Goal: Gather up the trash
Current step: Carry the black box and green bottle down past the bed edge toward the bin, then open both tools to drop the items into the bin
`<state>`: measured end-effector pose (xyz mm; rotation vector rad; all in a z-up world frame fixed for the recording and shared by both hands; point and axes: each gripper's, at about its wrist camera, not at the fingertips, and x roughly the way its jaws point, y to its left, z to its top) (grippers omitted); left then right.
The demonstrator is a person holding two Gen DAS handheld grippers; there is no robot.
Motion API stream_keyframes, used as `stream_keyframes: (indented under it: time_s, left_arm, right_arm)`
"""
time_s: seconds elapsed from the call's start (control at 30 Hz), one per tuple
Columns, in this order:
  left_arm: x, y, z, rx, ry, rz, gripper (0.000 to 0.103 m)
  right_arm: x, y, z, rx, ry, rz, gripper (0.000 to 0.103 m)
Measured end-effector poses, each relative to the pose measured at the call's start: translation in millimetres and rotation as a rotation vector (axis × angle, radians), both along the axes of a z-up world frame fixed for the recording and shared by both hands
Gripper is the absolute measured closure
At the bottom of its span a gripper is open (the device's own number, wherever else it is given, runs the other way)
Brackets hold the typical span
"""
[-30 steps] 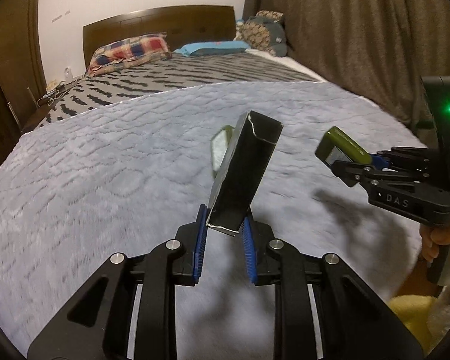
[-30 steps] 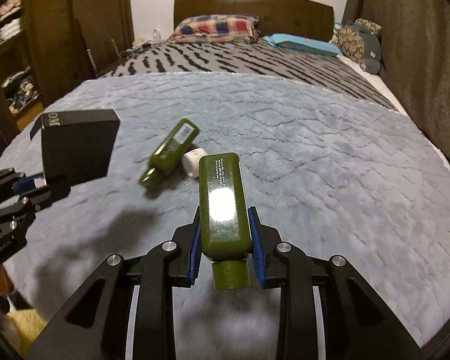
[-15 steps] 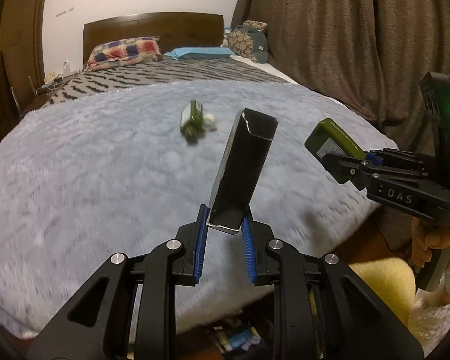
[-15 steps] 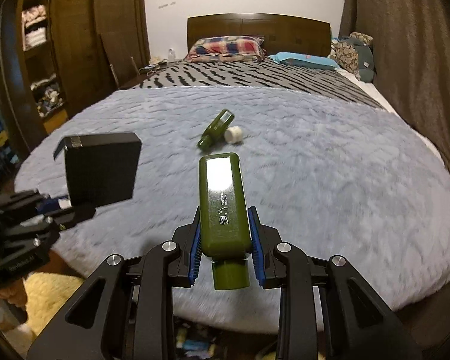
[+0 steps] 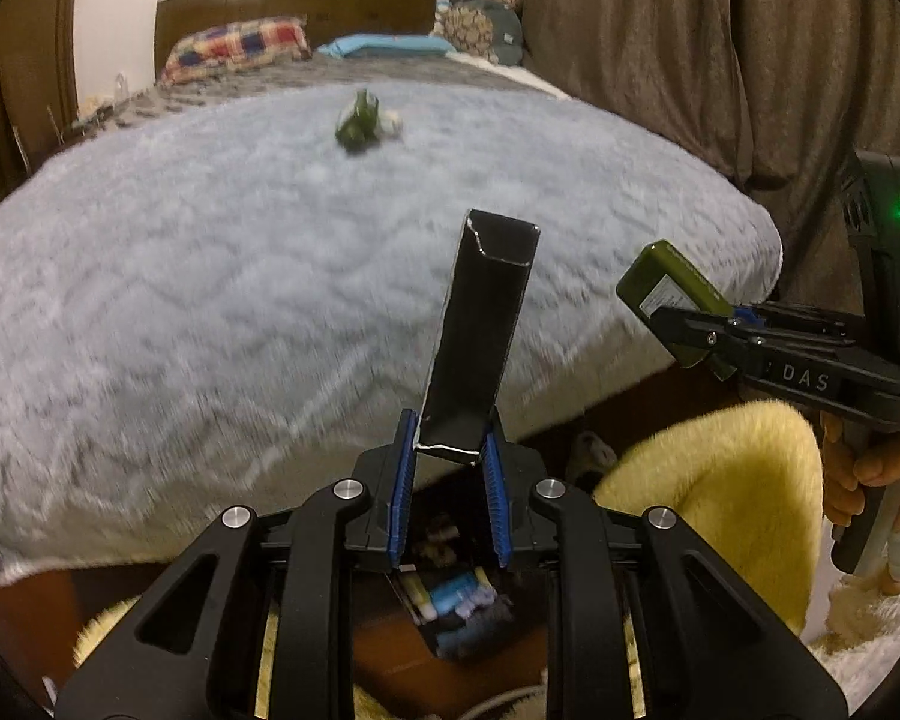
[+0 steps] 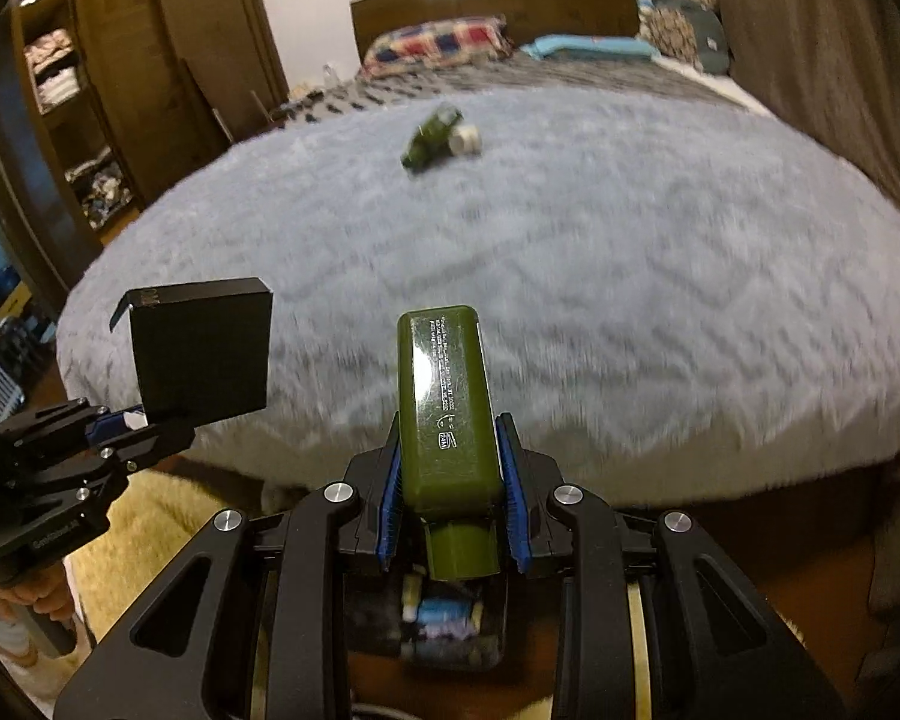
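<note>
My left gripper (image 5: 447, 468) is shut on a black cardboard box (image 5: 480, 336), held upright beyond the foot of the bed. My right gripper (image 6: 450, 480) is shut on a flat green bottle (image 6: 447, 402), cap toward the camera. Each gripper shows in the other's view: the box (image 6: 201, 354) at the left, the green bottle (image 5: 672, 294) at the right. A second green bottle (image 6: 429, 138) and a small white jar (image 6: 465, 139) lie on the grey bedspread far ahead. Below the grippers is a dark bin (image 6: 450, 618) with trash inside.
The grey fluffy bedspread (image 5: 210, 312) covers the bed, with pillows (image 5: 234, 48) and a wooden headboard behind. Brown curtains (image 5: 720, 60) hang at the right. A wooden shelf unit (image 6: 78, 108) stands at the left. A yellow rug (image 5: 720, 492) lies on the floor.
Both grippers have pulled back from the bed with their items still held. The bed edge, the floor, the yellow rug and the bin have come into view below.
</note>
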<state>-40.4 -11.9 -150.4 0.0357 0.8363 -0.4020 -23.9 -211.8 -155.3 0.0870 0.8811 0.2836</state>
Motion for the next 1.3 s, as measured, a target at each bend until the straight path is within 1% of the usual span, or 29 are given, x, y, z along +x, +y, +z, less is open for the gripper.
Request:
stream_keyframes:
  time_s: [0.1,0.2,0.4,0.6,0.73,0.97,1.07,1.3]
  left_arm:
    - [-8,-1,-16,-0.004,0.038,-0.008,0.083]
    - [-13,-5,-34,0.011,0.083,-0.023,0.083]
    - [-11,-11,-85,0.049,0.197,-0.034,0.083]
    - [-5,-18,-128,0.058,0.311,-0.052,0.083]
    - [0,-20,-143,0.055,0.357,-0.067,0.083]
    - [8,-18,-168,0.049,0.425,-0.069,0.083]
    - [11,-18,-174,0.049,0.439,-0.071,0.083]
    - [15,-21,-183,0.051,0.461,-0.083,0.083]
  right_arm:
    - [-7,1,-20,-0.021,0.050,0.002,0.074]
    - [-9,5,-42,-0.054,0.100,0.002,0.074]
    - [-4,16,-82,-0.056,0.203,0.029,0.074]
    - [-3,28,-118,-0.056,0.299,0.050,0.074]
    - [-6,32,-136,-0.058,0.343,0.063,0.074]
    - [-1,34,-152,-0.048,0.391,0.069,0.074]
    - [4,37,-163,-0.022,0.422,0.081,0.074]
    - [13,44,-180,0.008,0.454,0.088,0.074]
